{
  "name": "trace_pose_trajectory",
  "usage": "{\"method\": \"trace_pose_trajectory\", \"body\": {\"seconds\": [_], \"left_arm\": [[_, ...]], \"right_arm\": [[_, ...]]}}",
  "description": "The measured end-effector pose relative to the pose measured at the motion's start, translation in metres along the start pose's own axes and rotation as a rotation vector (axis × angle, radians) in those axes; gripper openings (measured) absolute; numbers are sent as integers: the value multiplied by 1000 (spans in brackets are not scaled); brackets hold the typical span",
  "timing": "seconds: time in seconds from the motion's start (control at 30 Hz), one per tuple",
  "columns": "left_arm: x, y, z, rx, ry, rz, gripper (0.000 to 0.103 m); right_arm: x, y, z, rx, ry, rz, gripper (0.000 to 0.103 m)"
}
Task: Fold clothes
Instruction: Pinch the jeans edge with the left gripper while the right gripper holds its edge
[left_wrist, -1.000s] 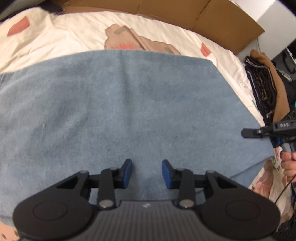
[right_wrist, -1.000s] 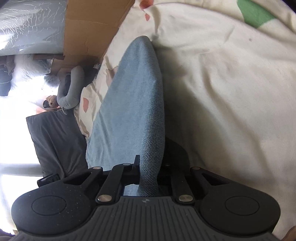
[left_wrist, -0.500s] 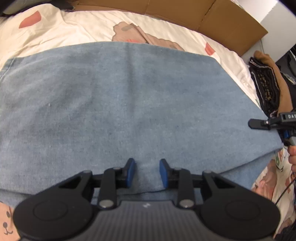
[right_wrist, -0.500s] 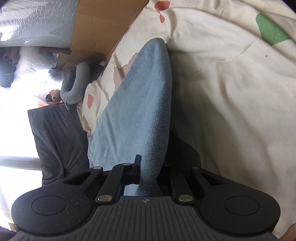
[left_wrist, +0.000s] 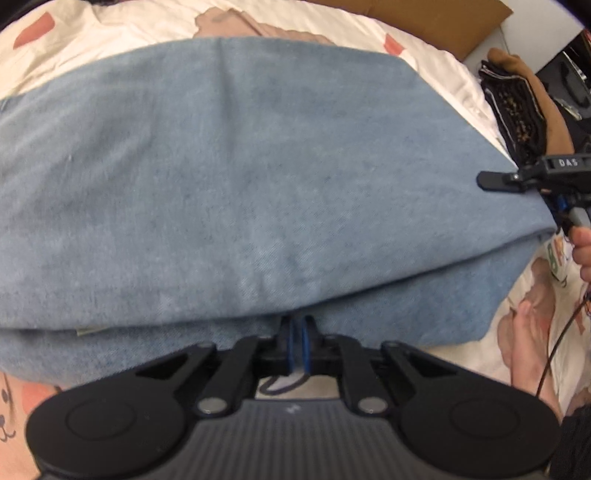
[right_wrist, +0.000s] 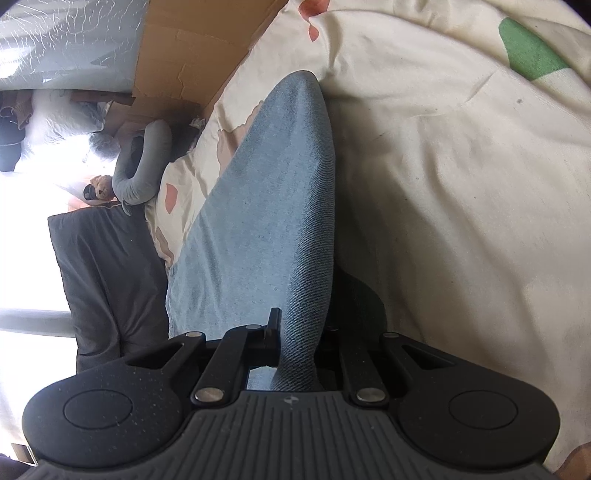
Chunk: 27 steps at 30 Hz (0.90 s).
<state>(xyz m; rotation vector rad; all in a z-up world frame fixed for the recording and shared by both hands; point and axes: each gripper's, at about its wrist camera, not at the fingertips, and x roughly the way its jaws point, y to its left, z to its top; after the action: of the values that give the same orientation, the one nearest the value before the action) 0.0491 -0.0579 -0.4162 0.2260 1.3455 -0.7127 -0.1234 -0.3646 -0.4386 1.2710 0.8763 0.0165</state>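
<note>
Folded light-blue denim garment (left_wrist: 258, 192) lay spread on the cream printed bedsheet (left_wrist: 110, 40). Left gripper (left_wrist: 298, 345) pointed steeply down at the garment's near edge; its jaws had just been closing and were nearly together, blue pads pinching the denim hem. Right gripper (right_wrist: 295, 347) angled down at the garment's right corner, jaws narrow, clamped on a raised denim fold. A hand (left_wrist: 583, 247) gripped the right gripper's handle beside that corner.

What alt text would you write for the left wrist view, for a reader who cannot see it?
The left gripper has just closed on the near edge of a folded blue denim garment lying on a patterned bedsheet. The right gripper holds the garment's right corner.
</note>
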Motion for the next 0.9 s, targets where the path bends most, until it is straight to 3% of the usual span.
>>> {"method": "trace_pose_trajectory", "body": {"seconds": [0.17, 0.37, 0.53, 0.63, 0.9], "left_arm": [[-9, 1, -1, 9, 59, -29, 2], [-37, 2, 26, -5, -28, -63, 3], [-32, 10, 52, -8, -54, -2, 5], [-23, 14, 55, -41, -58, 22, 6], [-7, 31, 66, -65, -83, 66, 7]], "right_arm": [[1, 0, 1, -2, 2, -8, 8], [0, 0, 1, 2, 0, -12, 9], [-1, -3, 2, 21, -8, -33, 14], [-3, -6, 2, 32, -21, -47, 19], [-4, -10, 3, 50, -51, -82, 23]]}}
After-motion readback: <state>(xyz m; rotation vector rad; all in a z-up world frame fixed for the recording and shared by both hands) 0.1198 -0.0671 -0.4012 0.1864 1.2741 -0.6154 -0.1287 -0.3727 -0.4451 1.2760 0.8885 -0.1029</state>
